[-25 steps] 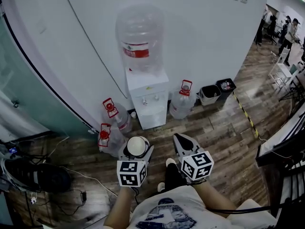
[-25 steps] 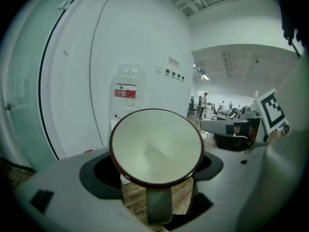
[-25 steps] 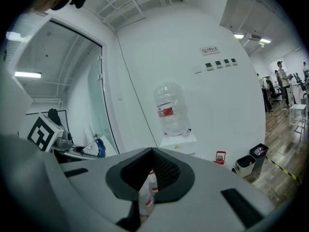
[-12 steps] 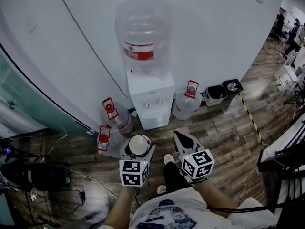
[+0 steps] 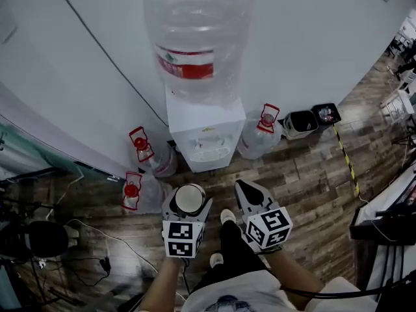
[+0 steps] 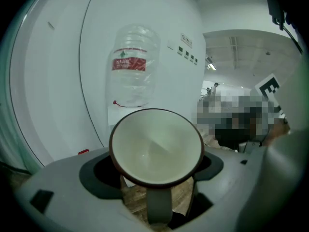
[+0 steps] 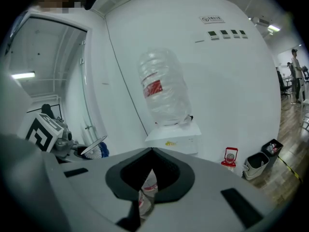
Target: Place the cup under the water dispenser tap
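A plain white wall (image 5: 312, 38) meets a dark wood-plank floor (image 5: 305, 181) (striped tape (image 5: 345, 155) runs across it), with two small bins (image 5: 300, 125) at the wall's foot and loose cables (image 5: 114, 240) at left.

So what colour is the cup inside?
The cup is creamy white inside, with a dark brown rim; the left gripper view shows it best.

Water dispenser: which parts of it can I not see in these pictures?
Taps: too small to make out on the water dispenser in the head view.
Front: the cup covers it in the left gripper view.
Lower body: the right gripper hides it in the right gripper view.
Top of the bottle: cut by the head view's upper edge.
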